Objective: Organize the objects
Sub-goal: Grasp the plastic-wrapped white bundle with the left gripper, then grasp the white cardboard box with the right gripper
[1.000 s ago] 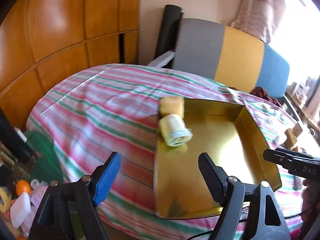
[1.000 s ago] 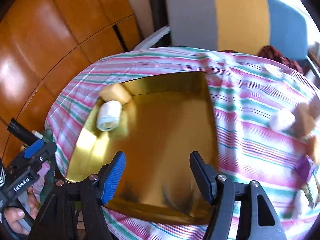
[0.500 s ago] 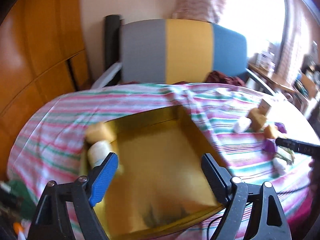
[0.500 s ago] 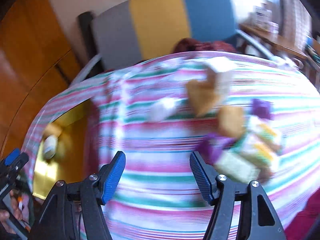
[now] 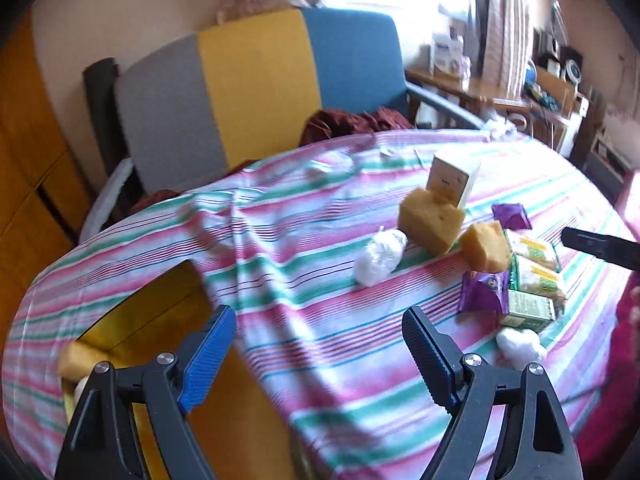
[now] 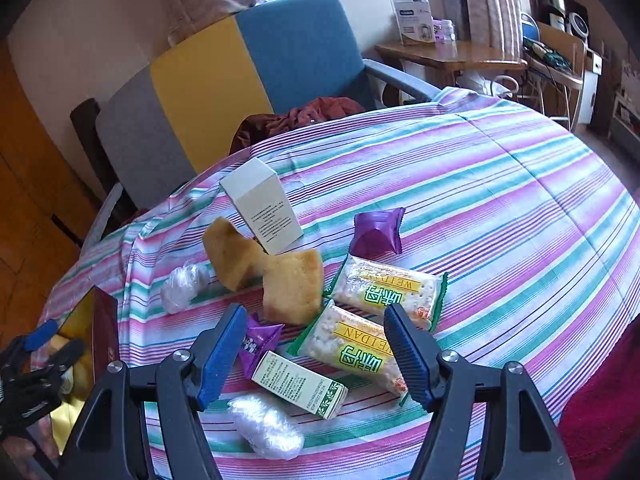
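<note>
Snacks lie in a heap on the striped tabletop, right claw above them — opening, empty. Left claw spread, empty. I'd judge the packets light, crinkly, slippery — pinch across the middle, gently.

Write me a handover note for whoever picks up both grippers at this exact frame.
Left gripper: open, empty, over the striped tablecloth.
Right gripper: jaws opening, nothing gripped, above the green-edged snack packets.
Done: one yellow sponge block sits in the gold tray.
Left on the cloth: two yellow sponges, white carton, purple wrappers, small green-and-white box, clear plastic wads.
</note>
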Available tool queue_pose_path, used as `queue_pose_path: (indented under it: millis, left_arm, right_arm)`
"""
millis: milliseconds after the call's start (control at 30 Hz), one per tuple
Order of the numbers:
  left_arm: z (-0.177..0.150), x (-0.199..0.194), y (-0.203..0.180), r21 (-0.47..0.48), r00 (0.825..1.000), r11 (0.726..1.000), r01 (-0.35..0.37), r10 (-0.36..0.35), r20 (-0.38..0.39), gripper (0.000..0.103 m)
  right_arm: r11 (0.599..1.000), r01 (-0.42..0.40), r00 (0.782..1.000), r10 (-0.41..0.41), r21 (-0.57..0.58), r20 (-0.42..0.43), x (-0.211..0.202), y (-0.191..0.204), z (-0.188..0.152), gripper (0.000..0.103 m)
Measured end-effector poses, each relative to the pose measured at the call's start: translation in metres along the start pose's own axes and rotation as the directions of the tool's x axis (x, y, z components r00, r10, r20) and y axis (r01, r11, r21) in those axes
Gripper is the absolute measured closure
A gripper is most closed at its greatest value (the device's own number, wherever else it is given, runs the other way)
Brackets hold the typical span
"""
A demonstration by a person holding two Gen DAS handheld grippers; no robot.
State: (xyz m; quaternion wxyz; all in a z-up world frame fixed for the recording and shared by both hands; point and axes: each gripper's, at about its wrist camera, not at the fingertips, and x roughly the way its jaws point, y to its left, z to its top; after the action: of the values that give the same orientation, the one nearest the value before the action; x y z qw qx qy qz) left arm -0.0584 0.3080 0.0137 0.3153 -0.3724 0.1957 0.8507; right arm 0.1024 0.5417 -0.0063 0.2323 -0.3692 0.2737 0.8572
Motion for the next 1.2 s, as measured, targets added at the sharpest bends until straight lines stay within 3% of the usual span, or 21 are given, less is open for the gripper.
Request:
queue_pose_path:
  millis: [600,633,700,733,833,1033,1200]
  left_arm:
    - [0.038,0.135,-0.046,0.066,0.986,0.997,0.047,-0.036,-0.162,0.019]
    - [0.039,0.141,-0.045,0.058,0.985,0.997,0.049,-0.038,-0.169,0.023]
    - [0.039,0.150,-0.043,0.045,0.979,0.997,0.068,-0.058,-0.194,0.044]
    - [0.037,0.155,-0.041,0.030,0.973,0.996,0.085,-0.077,-0.220,0.063]
    - [0.033,0.148,-0.033,-0.024,0.974,0.995,0.100,-0.102,-0.204,0.071]
    - [0.022,0.102,-0.024,-0.072,0.979,0.987,0.143,-0.151,-0.134,0.071]
    - [0.005,0.063,-0.020,-0.100,0.974,0.978,0.184,-0.195,-0.113,0.071]
  right_arm:
    - [0.993,-0.078,0.996,0.081,0.092,-0.024,0.008,-0.015,-0.002,0.031]
    - [0.993,-0.078,0.997,0.080,0.091,-0.024,0.009,-0.015,-0.003,0.031]
    - [0.993,-0.077,0.996,0.079,0.089,-0.026,0.009,-0.015,-0.003,0.031]
    - [0.993,-0.075,0.997,0.078,0.089,-0.028,0.009,-0.015,-0.003,0.031]
    - [0.994,-0.072,0.997,0.075,0.085,-0.034,0.010,-0.013,-0.005,0.031]
    - [0.997,-0.052,0.997,0.055,0.053,-0.051,0.013,-0.006,-0.007,0.031]
    - [0.999,-0.041,0.998,0.041,0.004,-0.053,0.013,0.006,-0.002,0.031]
